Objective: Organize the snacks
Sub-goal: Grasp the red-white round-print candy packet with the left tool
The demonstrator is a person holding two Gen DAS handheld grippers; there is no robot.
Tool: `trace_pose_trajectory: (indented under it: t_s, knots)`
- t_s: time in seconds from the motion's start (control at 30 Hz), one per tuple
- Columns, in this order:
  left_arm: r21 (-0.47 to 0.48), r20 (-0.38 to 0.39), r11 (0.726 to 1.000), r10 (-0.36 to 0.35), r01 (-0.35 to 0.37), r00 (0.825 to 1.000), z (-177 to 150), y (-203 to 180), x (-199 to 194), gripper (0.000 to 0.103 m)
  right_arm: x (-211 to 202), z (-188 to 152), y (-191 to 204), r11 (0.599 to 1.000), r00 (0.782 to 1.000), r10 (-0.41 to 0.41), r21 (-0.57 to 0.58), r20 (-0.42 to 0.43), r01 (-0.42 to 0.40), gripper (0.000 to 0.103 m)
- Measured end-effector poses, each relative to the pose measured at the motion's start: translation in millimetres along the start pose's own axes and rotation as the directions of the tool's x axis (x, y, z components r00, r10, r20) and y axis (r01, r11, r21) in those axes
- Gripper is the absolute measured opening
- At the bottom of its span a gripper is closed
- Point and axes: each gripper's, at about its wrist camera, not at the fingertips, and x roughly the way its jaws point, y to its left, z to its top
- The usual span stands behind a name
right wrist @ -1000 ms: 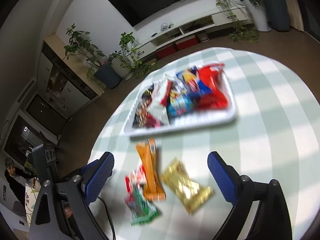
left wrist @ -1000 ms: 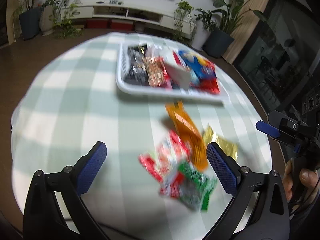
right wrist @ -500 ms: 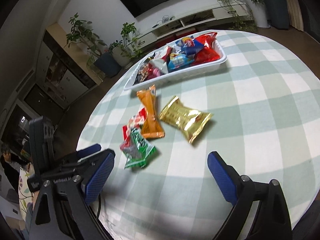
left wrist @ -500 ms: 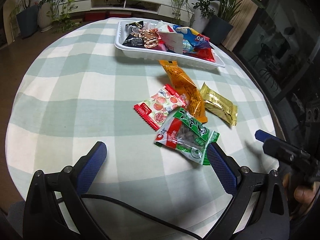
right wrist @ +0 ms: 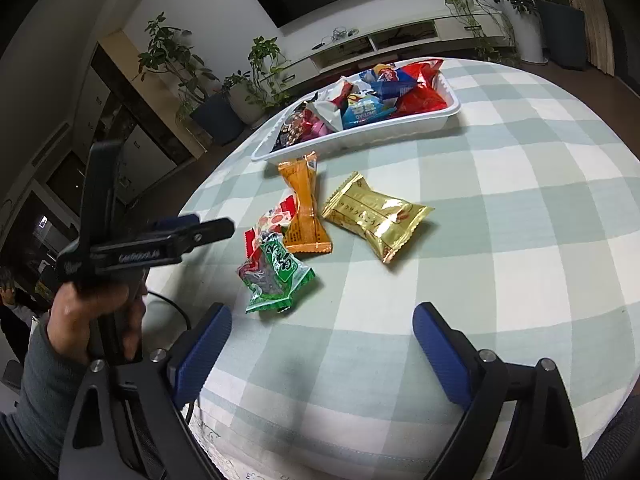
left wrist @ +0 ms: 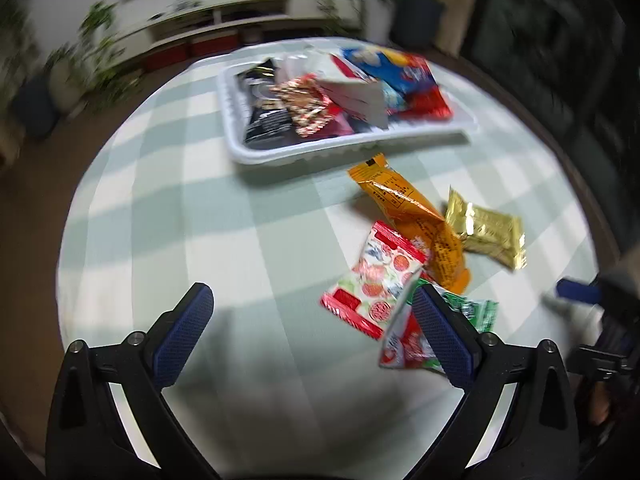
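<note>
Loose snack packets lie on the green-checked tablecloth: an orange one (right wrist: 305, 208) (left wrist: 416, 216), a gold one (right wrist: 376, 214) (left wrist: 486, 232), a red-and-white one (left wrist: 376, 280) (right wrist: 276, 218) and a green-and-red one (right wrist: 276, 274) (left wrist: 460, 320). Behind them a white tray (right wrist: 360, 136) (left wrist: 256, 152) holds several packets. My left gripper (left wrist: 312, 332) (right wrist: 192, 230) is open, its right finger over the green packet. My right gripper (right wrist: 322, 344) is open near the table's front edge, holding nothing.
A person's hand (right wrist: 96, 308) and grey sleeve hold the left gripper at the table's left edge, with a black cable (right wrist: 168, 304) trailing over it. Potted plants (right wrist: 240, 92), a low white TV cabinet (right wrist: 400, 40) and dark floor surround the round table.
The left gripper has moved forward and lower toward the loose packets; its right finger now overlaps the green packet. The right gripper has shifted a little; both stay open.
</note>
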Motion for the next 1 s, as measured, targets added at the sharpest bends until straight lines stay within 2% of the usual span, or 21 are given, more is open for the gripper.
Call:
trace_pose_trajectory:
  t_s: [0.13, 0.27, 0.4, 0.47, 0.73, 0.9, 1.0]
  knots:
    - [0.14, -0.059, 0.99, -0.014, 0.022, 0.998, 12, -13, 18, 0.099, 0, -1, 0, 1.0, 1.0, -0.001, -0.005, -0.001, 0.001, 0.094]
    - [0.228, -0.107, 0.973, -0.021, 0.045, 0.994, 12, -25, 31, 0.092, 2, -2, -2, 1.0, 1.0, 0.001, 0.003, -0.008, -0.001, 0.094]
    - [0.251, -0.145, 0.966, -0.025, 0.061, 0.989, 11, -31, 42, 0.073, 4, -3, -2, 1.0, 1.0, 0.004, 0.001, -0.018, -0.004, 0.093]
    - [0.24, -0.148, 0.967, -0.047, 0.082, 0.988, 12, -28, 45, 0.072, 4, -4, -1, 1.0, 1.0, 0.006, 0.001, -0.02, -0.006, 0.093]
    - [0.286, -0.179, 0.95, -0.078, 0.127, 0.981, 17, -39, 47, 0.043, 4, -4, 0, 1.0, 1.0, 0.01, -0.005, -0.026, -0.01, 0.09]
    - [0.298, -0.208, 0.944, -0.082, 0.143, 0.975, 17, -41, 46, 0.041, 5, -4, 3, 1.0, 0.999, 0.013, -0.014, -0.032, -0.014, 0.088]
    - [0.295, -0.205, 0.945, -0.083, 0.143, 0.975, 16, -43, 45, 0.035, 3, -2, 5, 1.0, 1.0, 0.01, -0.028, -0.029, -0.011, 0.086]
